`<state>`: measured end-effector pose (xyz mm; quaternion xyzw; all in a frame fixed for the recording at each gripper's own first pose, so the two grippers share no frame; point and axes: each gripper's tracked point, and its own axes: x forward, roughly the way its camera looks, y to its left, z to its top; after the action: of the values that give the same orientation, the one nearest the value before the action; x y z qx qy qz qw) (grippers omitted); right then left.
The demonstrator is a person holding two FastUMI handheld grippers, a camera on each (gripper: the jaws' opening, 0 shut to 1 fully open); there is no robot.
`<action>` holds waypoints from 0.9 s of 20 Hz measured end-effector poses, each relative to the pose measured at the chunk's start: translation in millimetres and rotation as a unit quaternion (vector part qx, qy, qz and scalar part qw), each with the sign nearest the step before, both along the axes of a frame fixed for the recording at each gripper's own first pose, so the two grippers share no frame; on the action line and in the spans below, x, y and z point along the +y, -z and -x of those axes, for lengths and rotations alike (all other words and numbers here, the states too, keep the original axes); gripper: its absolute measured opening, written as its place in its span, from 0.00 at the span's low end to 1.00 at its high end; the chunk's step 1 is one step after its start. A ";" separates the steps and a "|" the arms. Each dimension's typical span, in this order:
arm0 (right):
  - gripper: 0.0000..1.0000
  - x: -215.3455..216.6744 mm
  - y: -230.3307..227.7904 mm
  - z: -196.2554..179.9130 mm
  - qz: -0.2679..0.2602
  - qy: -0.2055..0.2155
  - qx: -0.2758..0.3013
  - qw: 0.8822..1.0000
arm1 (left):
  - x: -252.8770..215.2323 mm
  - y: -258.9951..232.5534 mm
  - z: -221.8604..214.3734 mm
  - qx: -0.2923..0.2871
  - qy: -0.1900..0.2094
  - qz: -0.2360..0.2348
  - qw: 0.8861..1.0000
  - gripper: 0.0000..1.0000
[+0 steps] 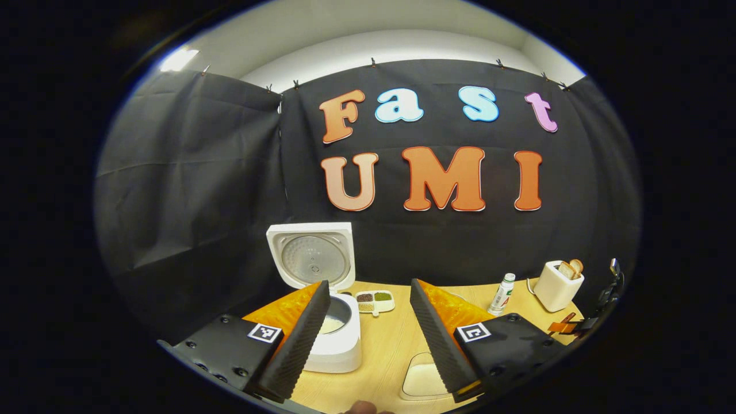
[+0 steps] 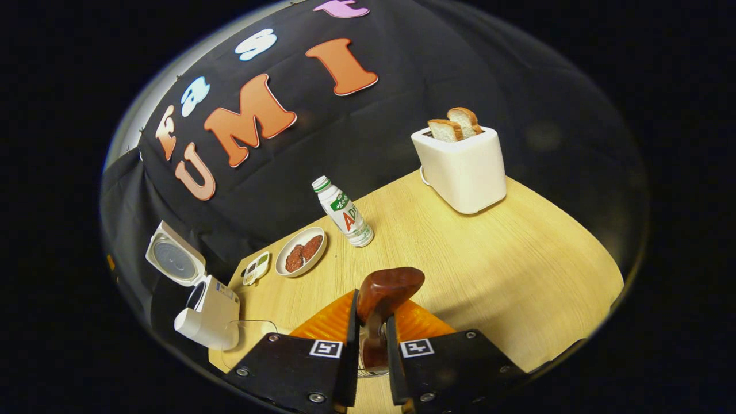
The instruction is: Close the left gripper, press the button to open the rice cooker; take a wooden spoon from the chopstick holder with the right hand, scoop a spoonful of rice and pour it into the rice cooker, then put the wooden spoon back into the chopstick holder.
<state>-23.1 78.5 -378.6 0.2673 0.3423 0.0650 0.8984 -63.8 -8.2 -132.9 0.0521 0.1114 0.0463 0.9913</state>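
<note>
Standing open on the table [image 1: 391,345], the rice cooker [image 1: 336,339] has its lid [image 1: 311,256] tipped up and back, and something pale shows low in its pot [image 1: 334,323]. In the left gripper view the left gripper [image 1: 368,339] hangs above the table with its fingers [image 1: 299,345] spread wide and nothing between them; one finger crosses in front of the cooker's near edge. Just behind the cooker lies a small divided dish [image 1: 375,301] with dark and greenish grains in its sections. A pale container [image 1: 424,379] sits on the table below the gripper; what it holds cannot be told.

In the right gripper view the right gripper [image 2: 371,339] has its fingers drawn close on the handle of the wooden spoon [image 2: 384,299], whose bowl points away toward the table. A plate [image 2: 301,252] holds two brown pieces, a bottle [image 2: 344,213] stands beside it, and a toaster [image 2: 463,167] carries two slices of bread [image 2: 455,125] in its slots.
</note>
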 end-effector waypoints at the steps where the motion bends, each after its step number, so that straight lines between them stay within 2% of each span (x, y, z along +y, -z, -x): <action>1: 0.20 -0.1 -0.5 -0.5 -0.006 0.008 0.001 1.000 | -4.0 0.7 -2.3 -0.001 0.008 -0.001 1.000 0.96; 5: 0.14 2.0 -6.7 1.0 -0.001 0.017 0.007 1.000 | -14.7 0.5 -15.0 -0.002 0.036 -0.001 0.999 0.96; 8: 0.14 1.1 -32.7 -5.4 0.011 0.030 -0.018 0.999 | -13.5 -5.5 -26.1 -0.011 0.050 0.002 0.999 0.95; 13: 0.14 1.4 -85.6 -7.0 0.059 0.044 -0.072 0.995 | 3.6 -7.2 -39.7 -0.020 0.058 -0.003 0.998 0.95; 18: 0.14 35.3 -136.6 0.4 0.063 0.028 -0.115 0.991 | 31.0 1.5 -48.0 -0.020 0.052 0.000 0.998 0.95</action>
<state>-23.5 113.8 -242.0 0.2102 0.2321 0.0483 0.9485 -15.7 22.8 -134.4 0.0574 0.0884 -0.0043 0.9944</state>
